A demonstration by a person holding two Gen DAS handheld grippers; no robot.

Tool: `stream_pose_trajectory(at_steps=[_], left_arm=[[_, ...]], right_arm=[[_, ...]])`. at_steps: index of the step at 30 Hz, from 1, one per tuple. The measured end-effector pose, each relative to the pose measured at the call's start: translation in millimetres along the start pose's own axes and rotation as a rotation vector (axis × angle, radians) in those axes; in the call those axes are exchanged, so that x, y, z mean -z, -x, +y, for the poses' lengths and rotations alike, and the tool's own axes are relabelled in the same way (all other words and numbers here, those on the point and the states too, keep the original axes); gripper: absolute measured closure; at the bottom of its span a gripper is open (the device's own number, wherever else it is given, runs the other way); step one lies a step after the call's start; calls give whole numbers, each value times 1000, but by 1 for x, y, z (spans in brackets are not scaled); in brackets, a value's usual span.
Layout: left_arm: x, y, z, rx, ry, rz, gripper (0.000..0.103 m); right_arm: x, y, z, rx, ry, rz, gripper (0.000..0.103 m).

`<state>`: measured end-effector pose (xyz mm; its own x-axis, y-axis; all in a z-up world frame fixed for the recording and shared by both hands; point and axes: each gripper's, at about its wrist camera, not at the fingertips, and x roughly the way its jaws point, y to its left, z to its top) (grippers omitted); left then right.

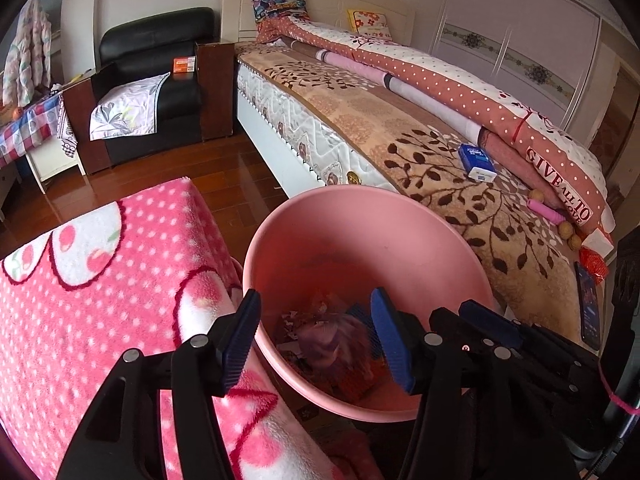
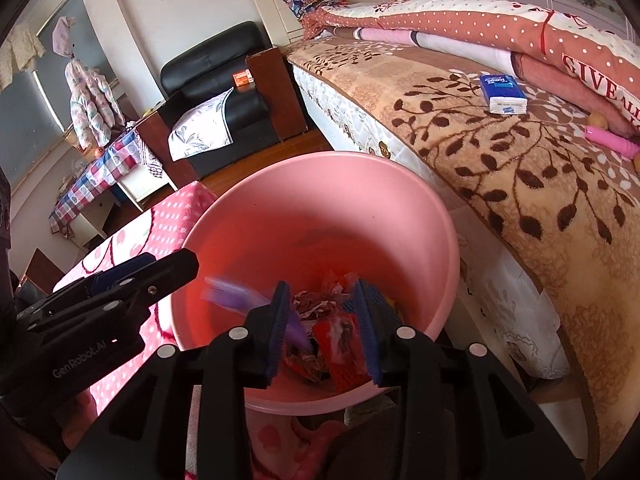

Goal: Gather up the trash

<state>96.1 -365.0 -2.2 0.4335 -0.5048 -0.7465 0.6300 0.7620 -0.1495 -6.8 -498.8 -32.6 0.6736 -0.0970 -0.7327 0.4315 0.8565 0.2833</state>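
Pink plastic bin [image 1: 320, 232] stands between the bed [image 1: 460, 184] and a pink dotted blanket [image 1: 100, 280]. Both the left gripper [image 1: 316, 340] and right gripper [image 2: 322, 328] hang over it, jaws apart, gripping nothing; crumpled wrappers [image 2: 336, 344] and a blurred purple piece [image 2: 240, 294] lie below inside.

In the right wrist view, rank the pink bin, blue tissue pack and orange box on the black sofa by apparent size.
1. pink bin, though it is nearest.
2. blue tissue pack.
3. orange box, farthest away, so its true size is unsure.

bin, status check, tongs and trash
Left tongs open over pink bin. Right tongs open, nothing gripped. Purple scrap blurred above wrappers. Nothing blocking.
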Motion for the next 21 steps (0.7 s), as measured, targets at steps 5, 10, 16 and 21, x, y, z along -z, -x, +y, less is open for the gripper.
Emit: stream_pose_trajectory(at_steps=[5,10,16,21], left_arm=[[2,10,-3,-3,-8,-18,46],[5,22,-5,-13,-14,-37,46],[10,43,-2,-48,-8,-82,46],[14,63,7,-68,20,-112,46]], right_arm=[[3,7,4,-19,18,-10,60],[8,16,12,-27,32,-27,54],[16,27,23,-23,46,-50,44],[21,37,36,-15,79,-74,39]])
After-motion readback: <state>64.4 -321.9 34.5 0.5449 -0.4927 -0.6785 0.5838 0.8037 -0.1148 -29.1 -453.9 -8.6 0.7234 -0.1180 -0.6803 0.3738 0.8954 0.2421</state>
